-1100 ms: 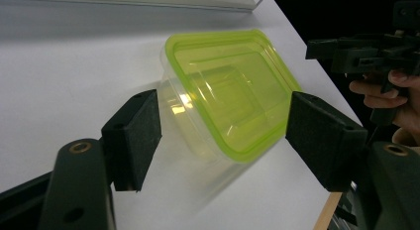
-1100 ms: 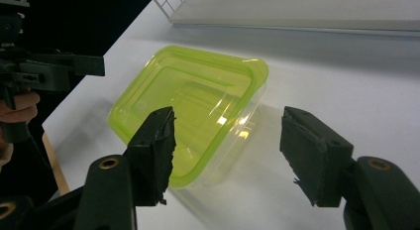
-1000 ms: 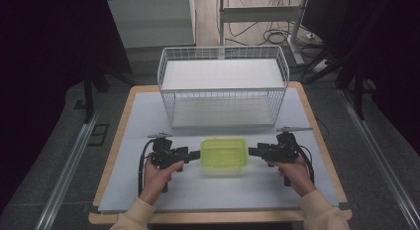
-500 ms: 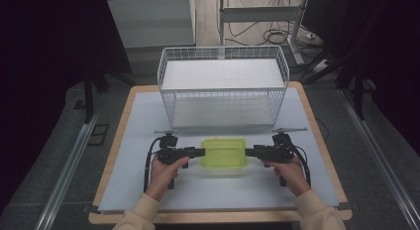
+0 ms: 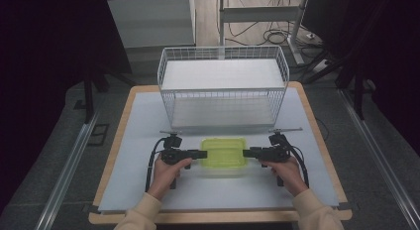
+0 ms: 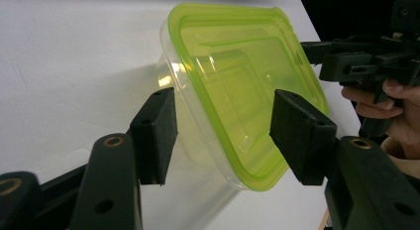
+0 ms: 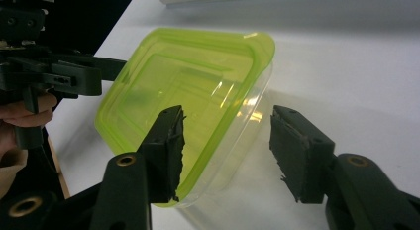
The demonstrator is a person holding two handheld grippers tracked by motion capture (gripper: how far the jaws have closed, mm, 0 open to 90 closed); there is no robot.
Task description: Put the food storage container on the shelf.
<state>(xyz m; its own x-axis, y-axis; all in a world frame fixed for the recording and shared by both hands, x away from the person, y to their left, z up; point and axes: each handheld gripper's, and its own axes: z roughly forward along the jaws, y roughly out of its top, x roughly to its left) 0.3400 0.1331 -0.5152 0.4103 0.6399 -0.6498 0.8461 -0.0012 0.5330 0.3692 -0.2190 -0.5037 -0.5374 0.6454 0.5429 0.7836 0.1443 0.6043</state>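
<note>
Near edge of the table (image 5: 148,190): person's forearms come in from the bottom, one hand on each tool. Left gripper (image 5: 203,154) sits at the left short end of the container (image 5: 224,153), right gripper (image 5: 246,152) at the right short end. Versus a second ago both hands have closed in on the box from the sides; the left one has also dropped lower. Both sets of jaws have just been closing, with the container's end between them.

Left gripper view: pads straddle the green lid (image 6: 242,86) rim and clear wall, a gap shows on each side, so not clamped. Right gripper view: one pad lies over the lid (image 7: 183,86) edge, contact unclear; the other stands clear of the wall, so open around the box, no grip.

Container lies flat on the white mat, centred, lid on, same spot as before.

Room: bare mat left, right and in front of the box; table's wooden edge well apart on both sides. Farther back the wire basket (image 5: 223,98) stands near behind the box, a strip of mat between them. Beyond it, floor with cables (image 5: 277,36)
</note>
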